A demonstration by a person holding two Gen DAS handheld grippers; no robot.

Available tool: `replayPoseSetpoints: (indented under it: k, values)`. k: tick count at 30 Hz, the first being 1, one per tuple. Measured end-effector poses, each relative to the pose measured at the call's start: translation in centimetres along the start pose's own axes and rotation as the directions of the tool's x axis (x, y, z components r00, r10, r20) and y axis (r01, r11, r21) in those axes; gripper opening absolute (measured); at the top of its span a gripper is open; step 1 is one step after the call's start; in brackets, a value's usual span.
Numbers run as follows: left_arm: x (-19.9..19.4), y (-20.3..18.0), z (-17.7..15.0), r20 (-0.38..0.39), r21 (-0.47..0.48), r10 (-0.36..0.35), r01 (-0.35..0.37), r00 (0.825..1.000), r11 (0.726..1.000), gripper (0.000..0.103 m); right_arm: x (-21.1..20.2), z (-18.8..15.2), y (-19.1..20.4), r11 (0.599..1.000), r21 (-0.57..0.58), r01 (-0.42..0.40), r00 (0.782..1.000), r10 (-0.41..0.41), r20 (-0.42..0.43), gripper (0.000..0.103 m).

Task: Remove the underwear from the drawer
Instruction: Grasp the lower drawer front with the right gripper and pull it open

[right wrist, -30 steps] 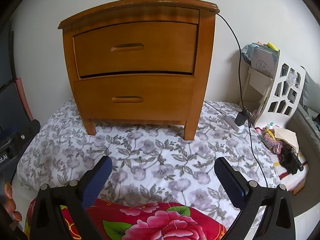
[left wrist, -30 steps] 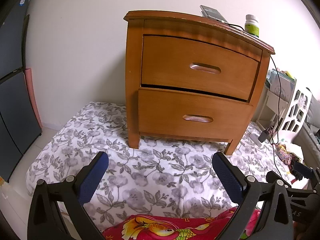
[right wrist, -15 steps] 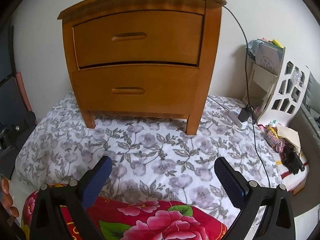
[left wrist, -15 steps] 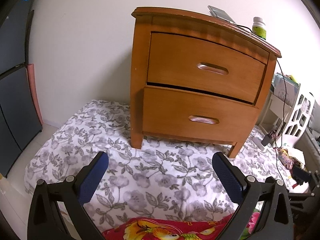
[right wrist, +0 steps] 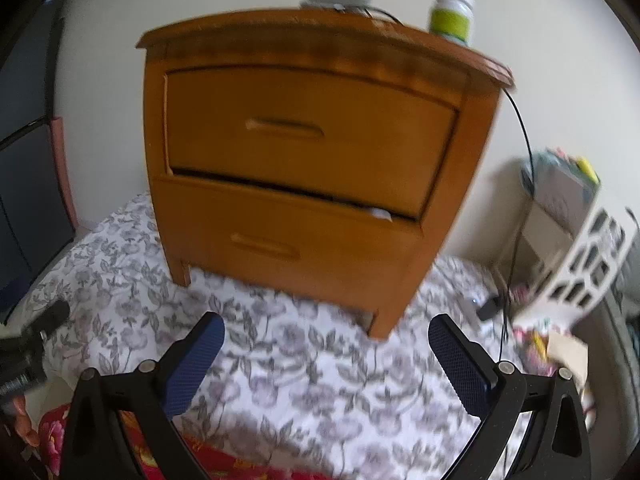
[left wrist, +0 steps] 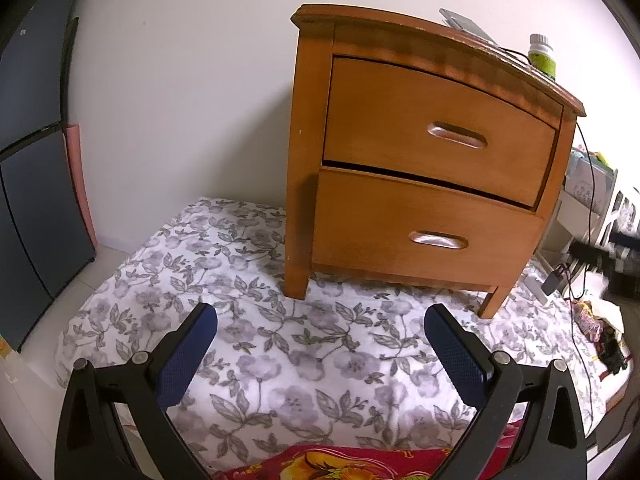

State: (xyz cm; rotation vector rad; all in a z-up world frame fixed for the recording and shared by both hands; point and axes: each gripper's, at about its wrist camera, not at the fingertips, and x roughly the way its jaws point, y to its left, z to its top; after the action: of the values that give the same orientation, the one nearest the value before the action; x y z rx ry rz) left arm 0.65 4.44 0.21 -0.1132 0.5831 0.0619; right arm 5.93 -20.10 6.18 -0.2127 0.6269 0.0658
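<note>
Both my grippers hang empty with fingers spread wide, the left gripper [left wrist: 320,346] and right gripper [right wrist: 326,354] low in frame over the floral sheet [left wrist: 280,360]. No underwear visible; I reckon it's inside the nightstand [left wrist: 420,152]. The right view is blurred, so I could miss the recessed lower-drawer handle [left wrist: 439,239], or jolt the green-labelled bottle [left wrist: 542,57] off the top.
</note>
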Motion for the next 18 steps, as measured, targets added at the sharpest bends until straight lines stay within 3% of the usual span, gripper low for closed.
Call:
replayPoseSetpoints:
  k: [9,18]
  values:
    - [1.4,0.0,-0.4,-0.034,0.016,-0.011,0.012,0.999,1.0,0.103,4.1,5.6,0.3,0.989,-0.149,-0.013,1.0,0.014,0.006,0.103]
    - [2.6,0.0,-0.9,-0.063,0.037,-0.025,0.028,0.998,0.999,0.103,9.9,7.5,2.8,0.945,-0.326,-0.035,0.999,0.021,-0.046,0.103]
